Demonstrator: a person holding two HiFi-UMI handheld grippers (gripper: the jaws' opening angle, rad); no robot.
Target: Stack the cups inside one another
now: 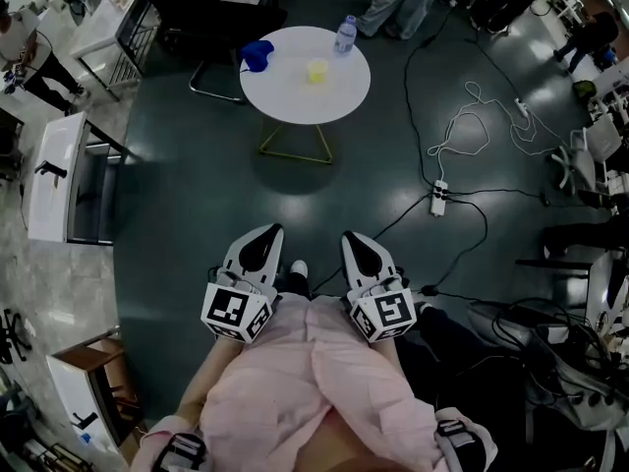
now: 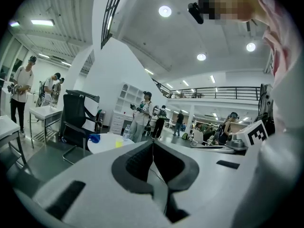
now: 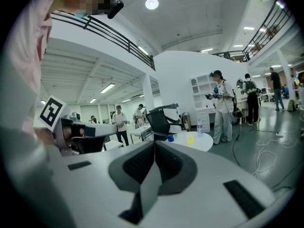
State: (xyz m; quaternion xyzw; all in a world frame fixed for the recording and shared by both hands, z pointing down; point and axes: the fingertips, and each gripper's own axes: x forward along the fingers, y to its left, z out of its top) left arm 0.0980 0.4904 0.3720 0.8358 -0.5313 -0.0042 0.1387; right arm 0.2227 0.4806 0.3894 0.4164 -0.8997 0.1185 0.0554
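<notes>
Far ahead of me, a yellow cup [image 1: 316,70] stands near the middle of a round white table [image 1: 285,94]. A blue object [image 1: 257,54] lies at the table's left edge, and I cannot tell what it is. Both grippers are held close to my body, well short of the table and nearly level. The left gripper [image 1: 272,231] is shut and empty, its jaws meeting at the tip [image 2: 153,142]. In the same way, the right gripper [image 1: 350,237] is shut on nothing [image 3: 155,143]. From the gripper views the yellow cup [image 2: 118,144] [image 3: 190,140] looks small and distant.
A clear water bottle [image 1: 345,34] stands at the table's far edge. Behind the table is a black chair [image 1: 211,8]. White and black cables and a power strip [image 1: 438,198] lie on the floor to the right. Desks [image 1: 59,180] line the left side, and people [image 3: 221,106] stand beyond.
</notes>
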